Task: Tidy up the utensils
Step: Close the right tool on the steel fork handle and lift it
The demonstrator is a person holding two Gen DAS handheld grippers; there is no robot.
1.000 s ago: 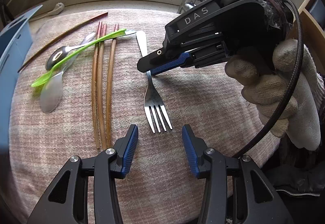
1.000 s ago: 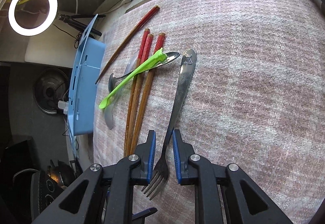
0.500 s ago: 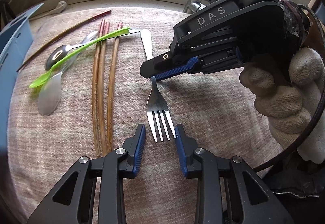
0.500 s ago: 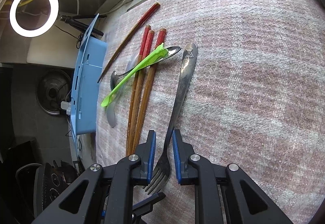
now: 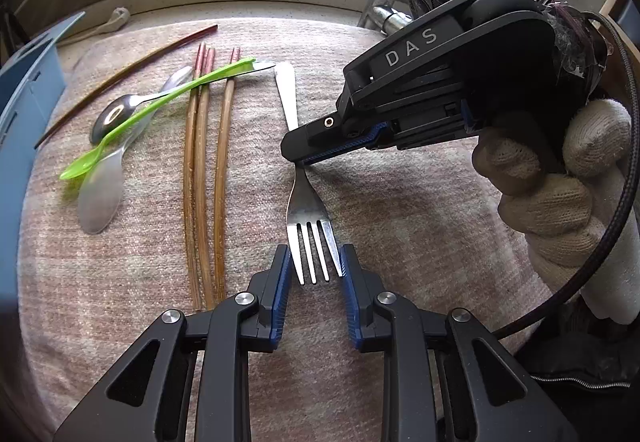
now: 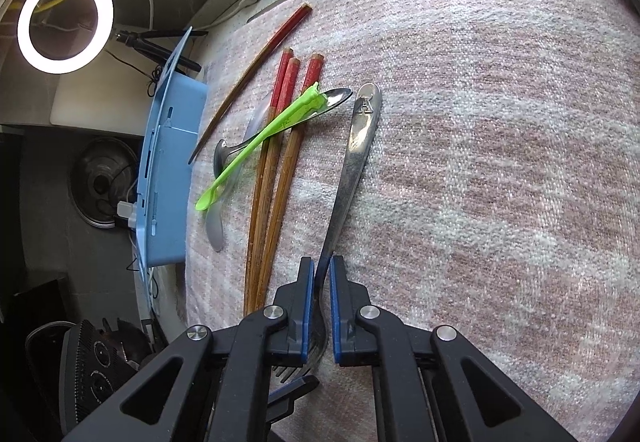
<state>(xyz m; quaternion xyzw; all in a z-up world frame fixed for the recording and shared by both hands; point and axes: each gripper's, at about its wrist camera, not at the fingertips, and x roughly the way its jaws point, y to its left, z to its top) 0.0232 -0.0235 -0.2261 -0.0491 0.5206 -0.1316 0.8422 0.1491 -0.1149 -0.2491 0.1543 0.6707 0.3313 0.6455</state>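
Utensils lie spread on a pink woven cloth [image 5: 420, 201] covering the surface, and the fork [image 5: 308, 209] is the item in hand. Nearest the left wrist camera, the left gripper [image 5: 312, 266] brackets the fork's tines, one blue pad on each side; its jaws are closing, and the pads appear just at the outer tines, though firm contact cannot be confirmed. Just beyond, the right gripper [image 5: 298, 161], held in a gloved hand [image 5: 560, 177], is clamped nearly closed on the fork's neck, and the right wrist view shows the thin stem pinched between its pads. Judged from this, the right gripper steadies the flat fork on the cloth so that the left can take it at the head.

Beside the fork on the left lie three chopsticks [image 5: 204, 161], roughly parallel. Across their upper ends rests a green plastic spoon [image 5: 160, 105], over a metal spoon [image 5: 116, 113] and a clear plastic spoon [image 5: 100, 197]. Farther out, a fourth dark chopstick [image 5: 132, 65] lies aslant, apart from the others. At the far left edge stands a blue organizer bin [image 6: 168, 169], the probable destination.
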